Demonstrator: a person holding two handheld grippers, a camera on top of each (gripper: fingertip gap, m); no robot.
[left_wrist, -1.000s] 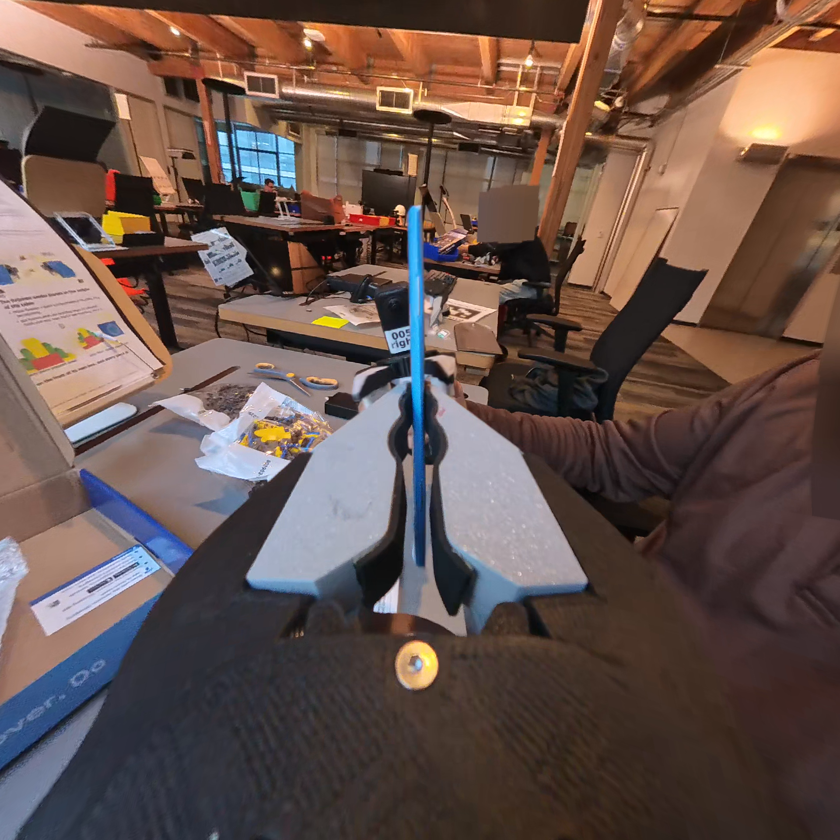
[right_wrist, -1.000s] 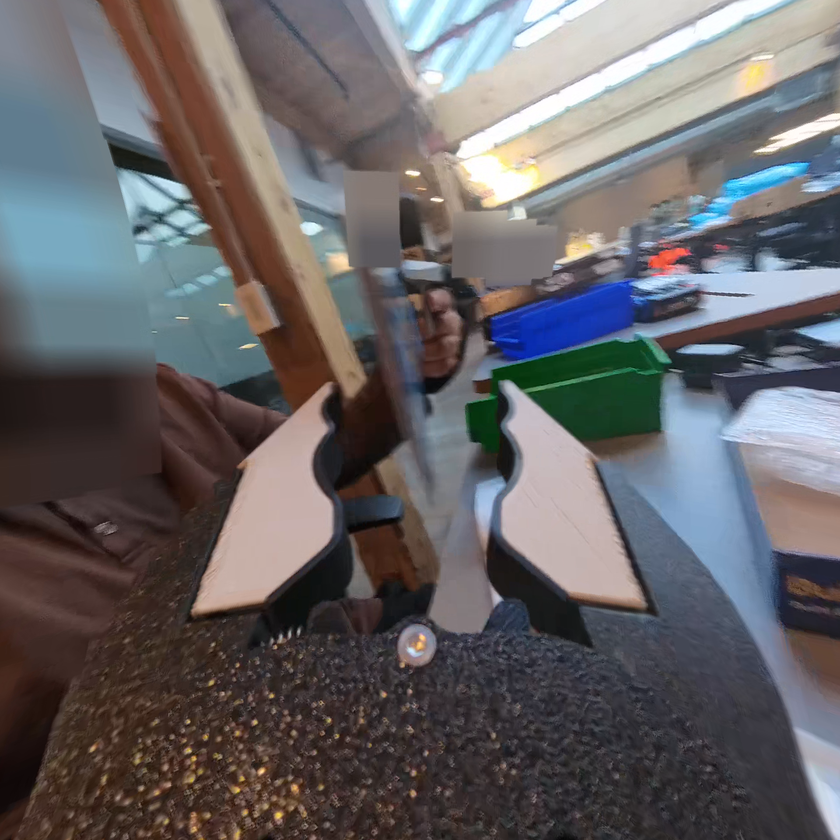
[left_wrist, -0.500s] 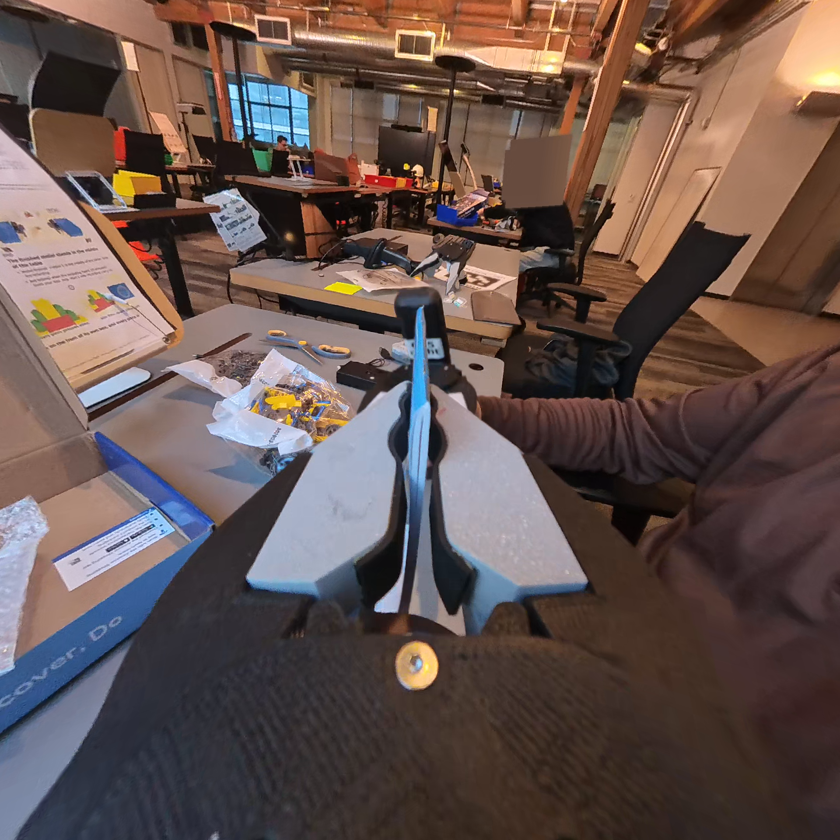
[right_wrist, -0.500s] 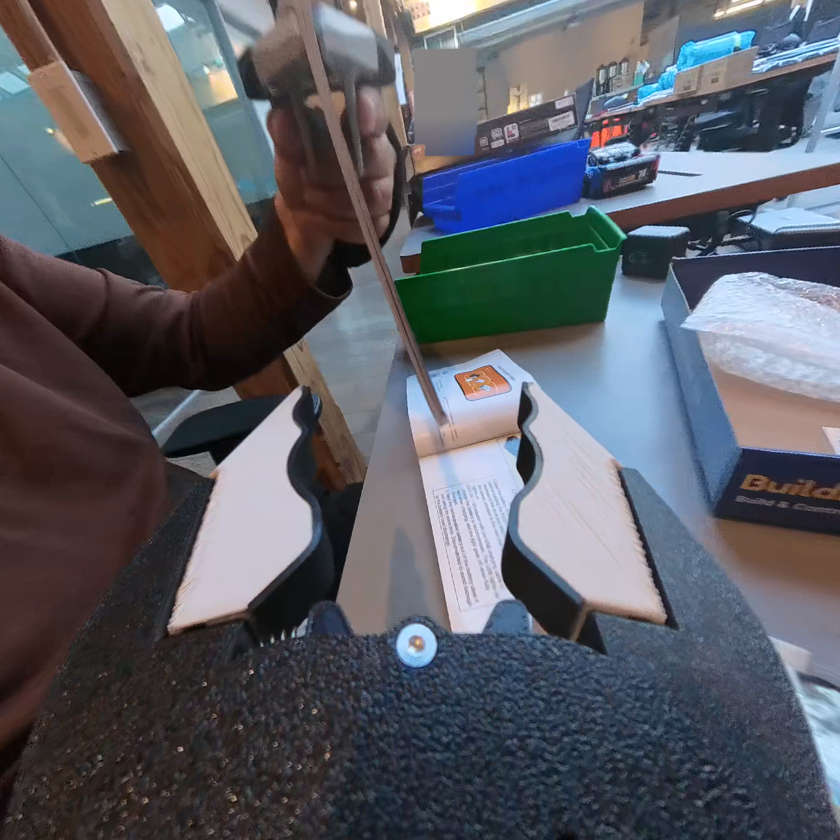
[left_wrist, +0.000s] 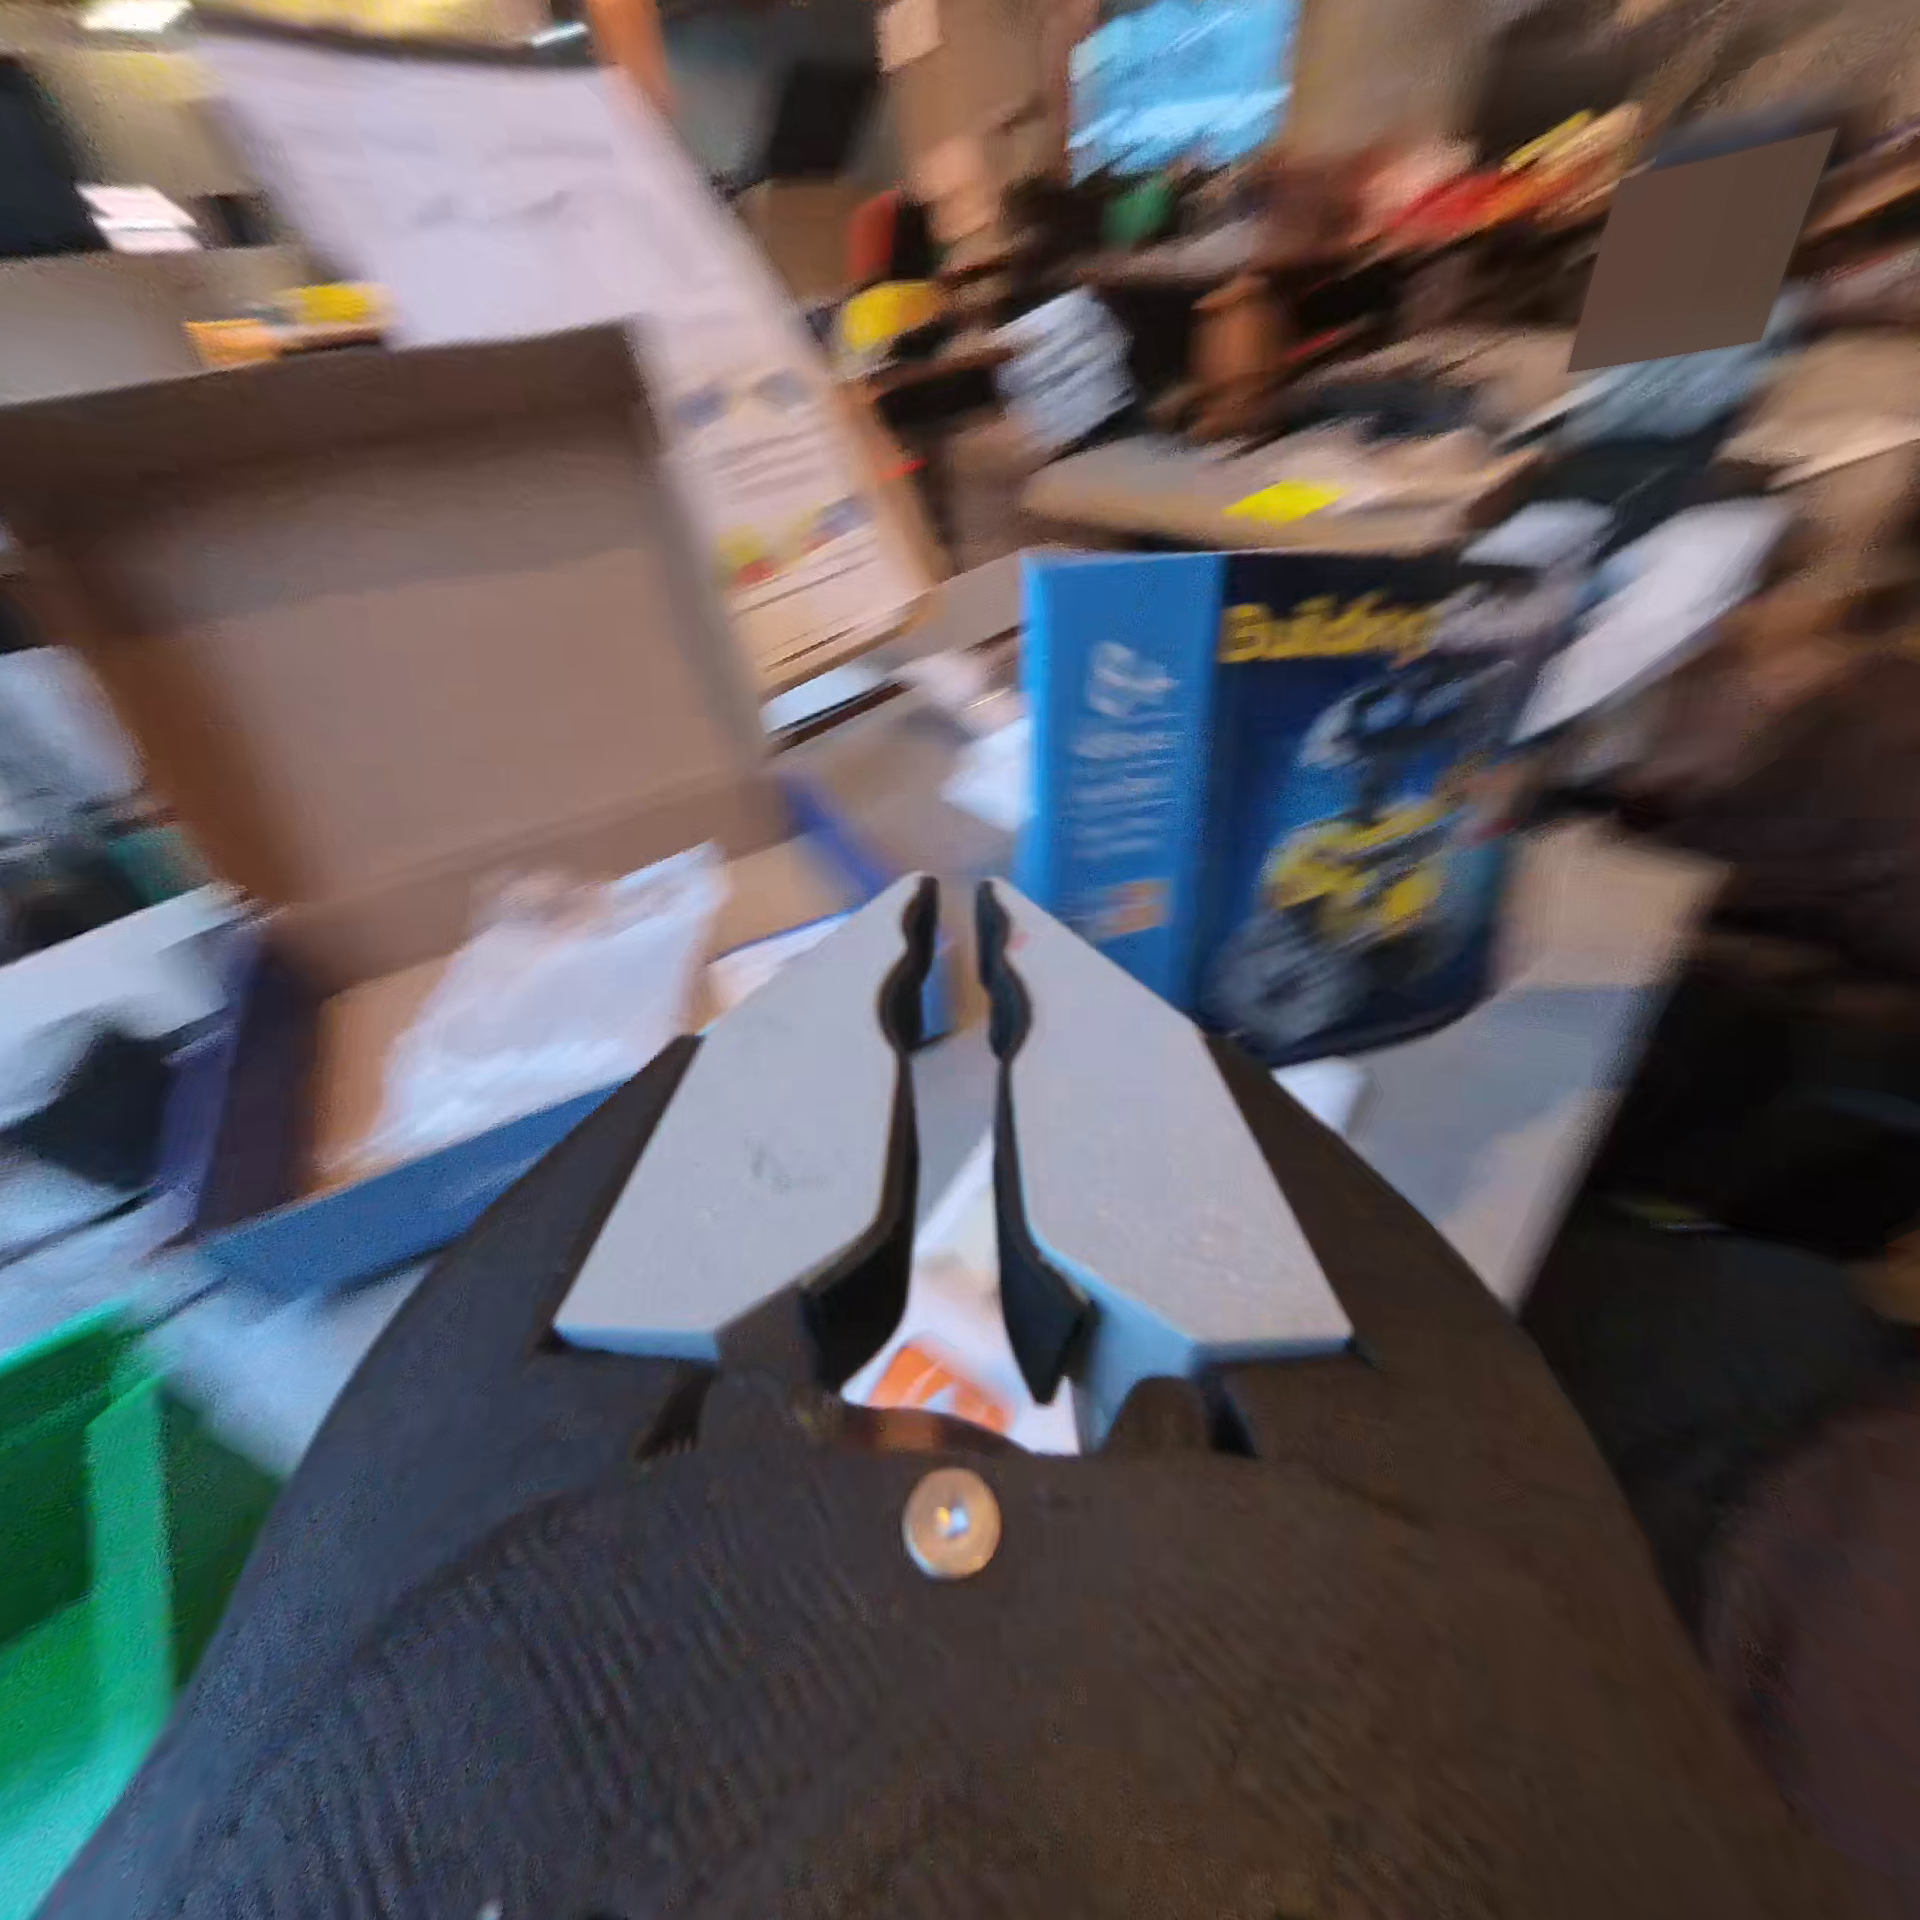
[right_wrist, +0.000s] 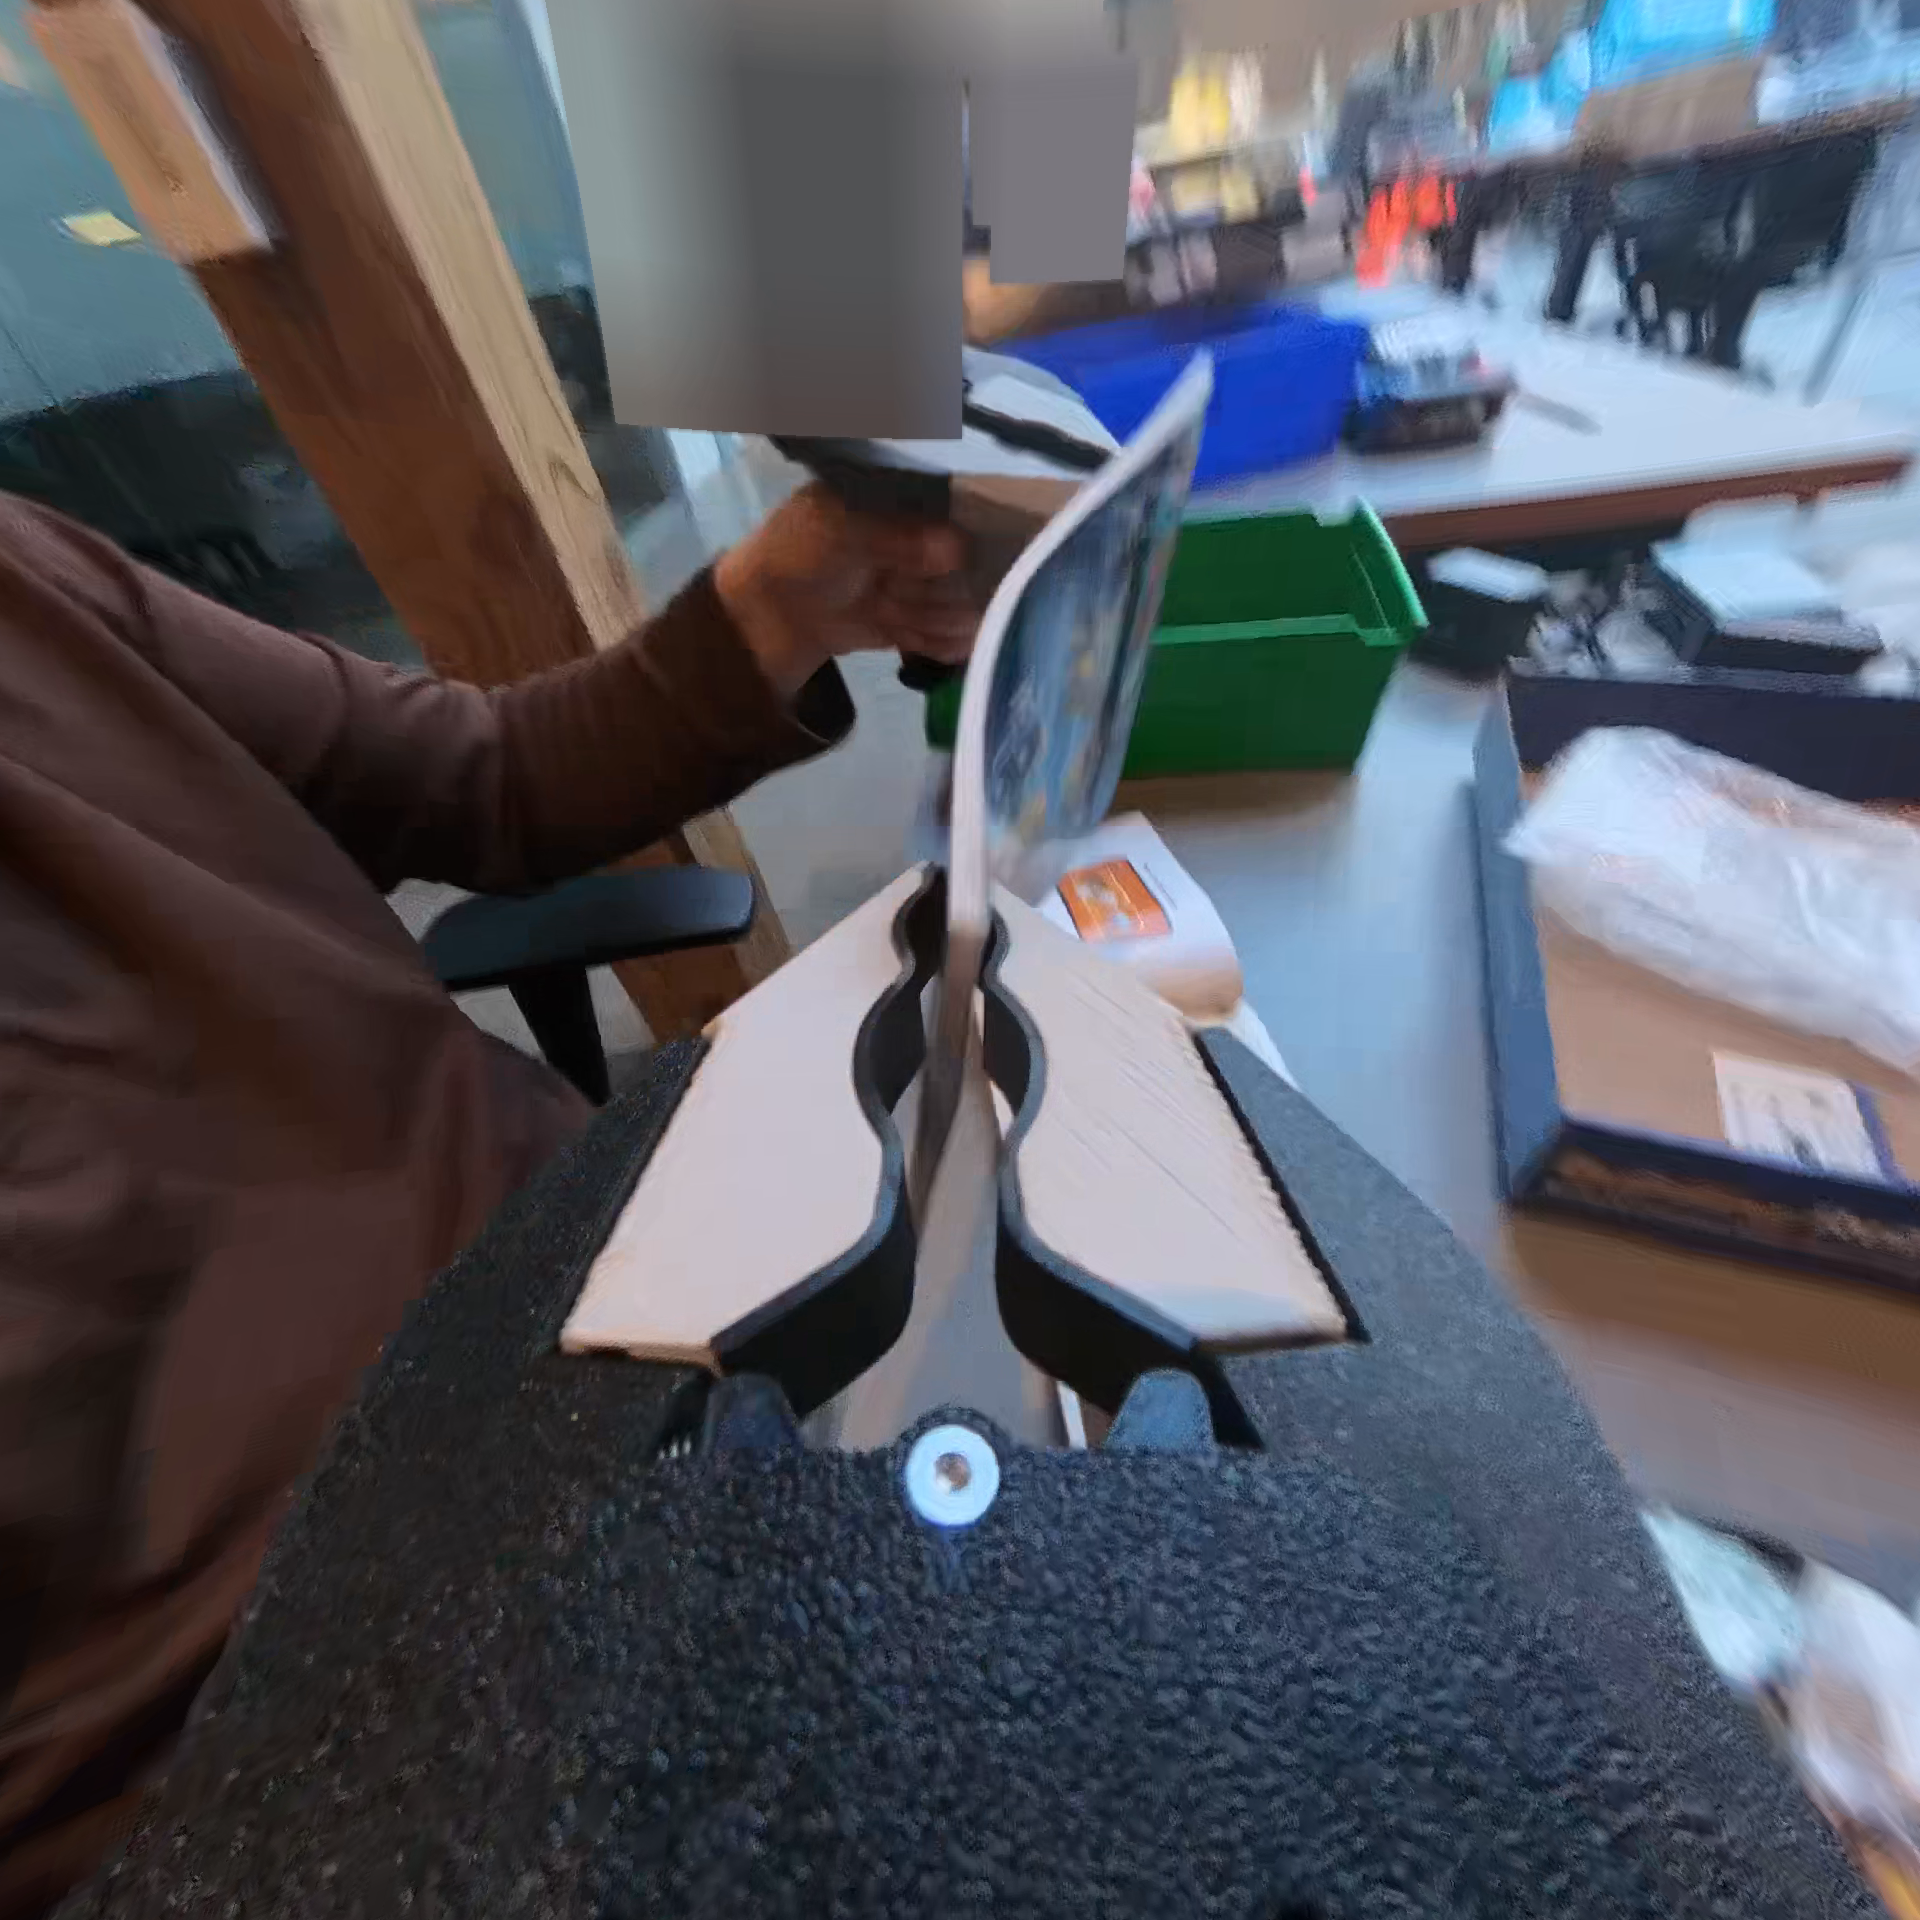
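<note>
While the left wrist view is pretty smeared, the right wrist view is sharp enough to show the right gripper (right_wrist: 961, 914) pointing forward over the grey table (right_wrist: 1371, 935), roughly level, with its jaws nearly together and pinching the lower edge of a flat printed cardboard sleeve (right_wrist: 1081, 665). That sleeve stands on edge, long axis going up and leaning off to the right, curving a bit as it rises, with the printed face turned to the right. Behind it a hand (right_wrist: 831, 592) in a brown sleeve (right_wrist: 499, 727) is reaching in from the left, gripping the handle of the left gripper (right_wrist: 966, 457), which sits right against the upper part of the sleeve; whether it's actually touching, can't really tell. Over in the left wrist view the left gripper's jaws (left_wrist: 948, 904) are only a narrow slit apart with nothing clearly clamped between the tips, and the blue sleeve (left_wrist: 1247, 790) shows upright just beyond them to the right. A white leaflet with an orange square (right_wrist: 1122, 904) lies flat on the table under the right gripper's tips. A green bin (right_wrist: 1268, 644) sits past that, and an open blue box with a plastic bag inside (right_wrist: 1517, 997) is off to the right.
</note>
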